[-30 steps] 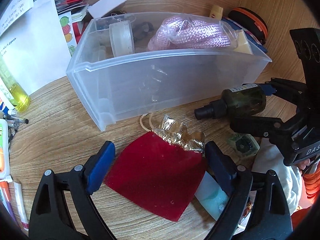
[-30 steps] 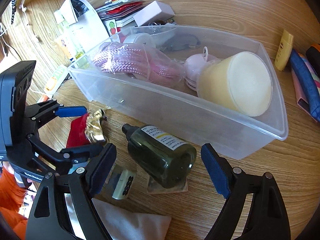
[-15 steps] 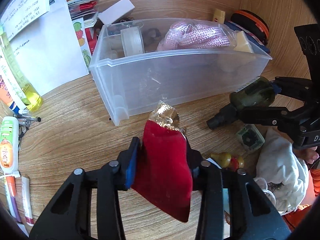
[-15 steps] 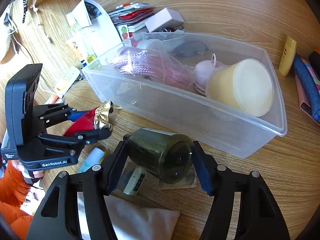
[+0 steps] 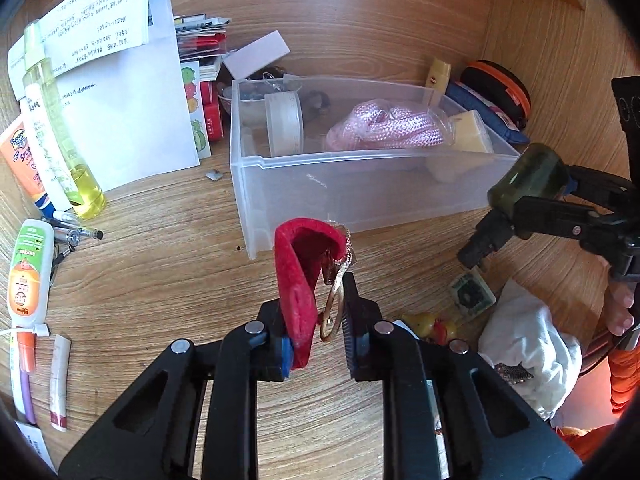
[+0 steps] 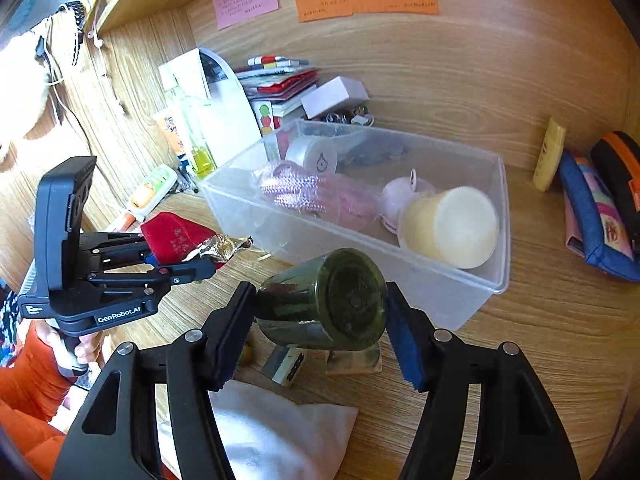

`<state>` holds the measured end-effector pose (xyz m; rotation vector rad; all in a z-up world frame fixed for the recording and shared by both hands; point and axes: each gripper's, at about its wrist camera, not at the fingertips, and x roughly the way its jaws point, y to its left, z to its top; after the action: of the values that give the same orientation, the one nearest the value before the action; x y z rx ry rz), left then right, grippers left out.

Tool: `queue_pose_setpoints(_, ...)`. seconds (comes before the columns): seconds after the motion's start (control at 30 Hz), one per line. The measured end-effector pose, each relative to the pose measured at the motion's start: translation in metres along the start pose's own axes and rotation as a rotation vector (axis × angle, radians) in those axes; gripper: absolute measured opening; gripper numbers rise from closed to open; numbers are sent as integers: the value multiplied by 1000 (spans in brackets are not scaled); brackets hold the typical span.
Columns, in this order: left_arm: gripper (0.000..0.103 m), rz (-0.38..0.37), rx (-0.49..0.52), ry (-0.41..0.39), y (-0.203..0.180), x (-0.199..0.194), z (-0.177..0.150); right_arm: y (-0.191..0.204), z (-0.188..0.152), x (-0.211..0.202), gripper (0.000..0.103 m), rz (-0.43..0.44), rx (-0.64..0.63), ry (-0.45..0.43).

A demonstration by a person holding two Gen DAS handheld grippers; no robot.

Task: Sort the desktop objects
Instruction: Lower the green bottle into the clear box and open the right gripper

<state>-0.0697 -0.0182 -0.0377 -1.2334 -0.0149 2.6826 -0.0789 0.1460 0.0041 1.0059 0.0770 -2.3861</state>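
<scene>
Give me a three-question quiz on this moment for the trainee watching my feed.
1. True or false: the left gripper holds the red pouch off the desk.
2. What does the right gripper hold? A) the green bottle B) the pink rope C) the white cloth
3. Fill in: the cream candle lies inside the clear ____.

Key: 1 true; 2 A; 3 bin.
</scene>
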Motion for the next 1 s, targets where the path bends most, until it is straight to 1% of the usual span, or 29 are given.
queue_pose_setpoints(0.2,19,-23,-7,-24,-3,-5,1,-3,14,-23,60,-39,4,-71)
queue_pose_setpoints(0.37,19,-41,3,-42,-7,-9,7,-18,30,-31,60,-81,40,-113)
queue_pose_setpoints(0.53,19,-48,13,-35,-10,-6,8,-33,46,-24,60,-169,56,-131)
queue_pose_setpoints(0.63,19,-50,9,-22,-9,-1,6,-39,52,-10,60,-206,47,-108)
queue_pose_setpoints(0.83,19,-65,-11,-5,-6,5,3,-41,51,17,60,-183,15,-27)
queue_pose_setpoints(1.0,19,-73,-22,-7,-5,5,1,-33,51,26,61,-193,-40,9)
